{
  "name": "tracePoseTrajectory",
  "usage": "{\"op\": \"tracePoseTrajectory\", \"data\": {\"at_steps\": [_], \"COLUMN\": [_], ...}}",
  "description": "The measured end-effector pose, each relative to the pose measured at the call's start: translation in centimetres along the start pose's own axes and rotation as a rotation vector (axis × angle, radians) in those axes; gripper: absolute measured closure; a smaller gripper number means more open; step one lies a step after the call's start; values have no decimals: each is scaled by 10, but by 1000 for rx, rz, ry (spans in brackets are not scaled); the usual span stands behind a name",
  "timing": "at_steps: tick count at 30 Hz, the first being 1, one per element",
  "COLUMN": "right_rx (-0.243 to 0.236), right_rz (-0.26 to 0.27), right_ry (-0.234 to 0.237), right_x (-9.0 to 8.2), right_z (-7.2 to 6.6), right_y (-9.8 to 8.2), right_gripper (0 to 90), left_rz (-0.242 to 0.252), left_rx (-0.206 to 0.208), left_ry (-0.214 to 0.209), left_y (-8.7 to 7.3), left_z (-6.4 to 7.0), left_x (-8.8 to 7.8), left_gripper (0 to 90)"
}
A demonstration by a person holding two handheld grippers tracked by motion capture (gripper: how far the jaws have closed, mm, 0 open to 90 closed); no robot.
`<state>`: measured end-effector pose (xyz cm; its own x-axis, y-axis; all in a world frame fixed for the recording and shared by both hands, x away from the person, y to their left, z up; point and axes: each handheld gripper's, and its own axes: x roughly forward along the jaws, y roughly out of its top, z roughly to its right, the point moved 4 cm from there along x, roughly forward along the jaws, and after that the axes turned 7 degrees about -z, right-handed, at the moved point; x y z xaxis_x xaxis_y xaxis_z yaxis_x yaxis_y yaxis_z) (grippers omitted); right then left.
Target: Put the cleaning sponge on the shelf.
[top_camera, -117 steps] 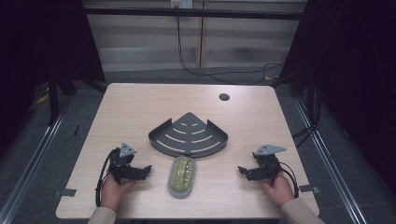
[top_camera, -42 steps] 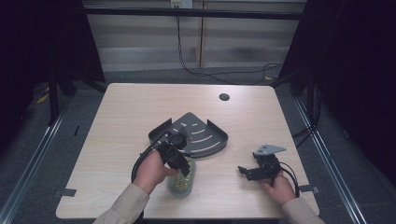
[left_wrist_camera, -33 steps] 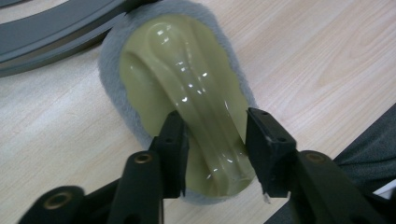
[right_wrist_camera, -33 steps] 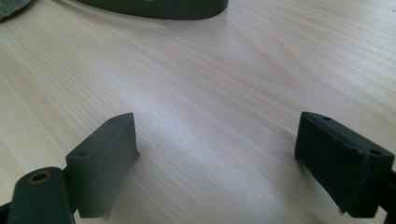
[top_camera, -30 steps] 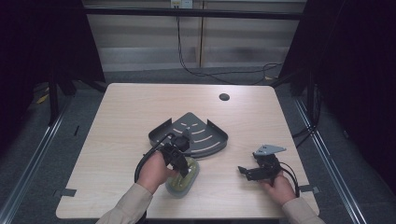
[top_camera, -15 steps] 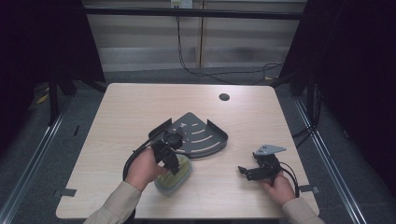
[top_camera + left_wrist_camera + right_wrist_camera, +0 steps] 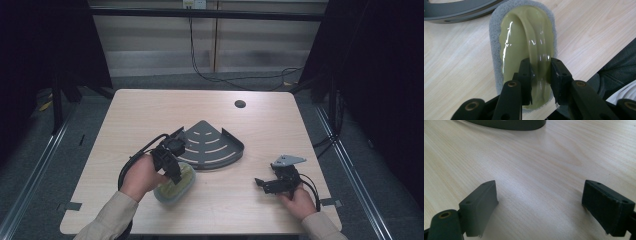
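Pale wooden table (image 7: 150, 115), grey carpet floor (image 7: 30, 150), dark curtains (image 7: 380, 60)

Looks like lab / recording booth, not home. Bare light-wood table (image 7: 150, 115) with round cable hole (image 7: 240, 104) near far edge, black curtains (image 7: 380, 75) left and right, grey carpet floor, metal rails (image 7: 30, 165) along both sides, cable (image 7: 200, 70) dangling down far wall. Purpose-built rig vibe.

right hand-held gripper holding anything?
No: in the right gripper view the right hand-held gripper has its jaws wide apart, with bare table between them.
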<state>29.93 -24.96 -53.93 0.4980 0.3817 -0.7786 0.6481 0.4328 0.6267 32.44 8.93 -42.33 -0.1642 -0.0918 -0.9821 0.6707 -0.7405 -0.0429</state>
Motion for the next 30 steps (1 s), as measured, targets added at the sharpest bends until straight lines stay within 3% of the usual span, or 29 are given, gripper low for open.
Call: {"op": "tracePoseTrajectory", "data": {"at_steps": [30], "right_rx": [-2], "right_rz": [1], "right_ry": [-1], "right_x": [0], "right_z": [0], "right_y": [0], "right_gripper": [125], "left_rz": [9], "left_rx": [-15], "left_ry": [30], "left_y": [-10], "left_z": [-26], "left_x": [-44], "left_gripper": [724]}}
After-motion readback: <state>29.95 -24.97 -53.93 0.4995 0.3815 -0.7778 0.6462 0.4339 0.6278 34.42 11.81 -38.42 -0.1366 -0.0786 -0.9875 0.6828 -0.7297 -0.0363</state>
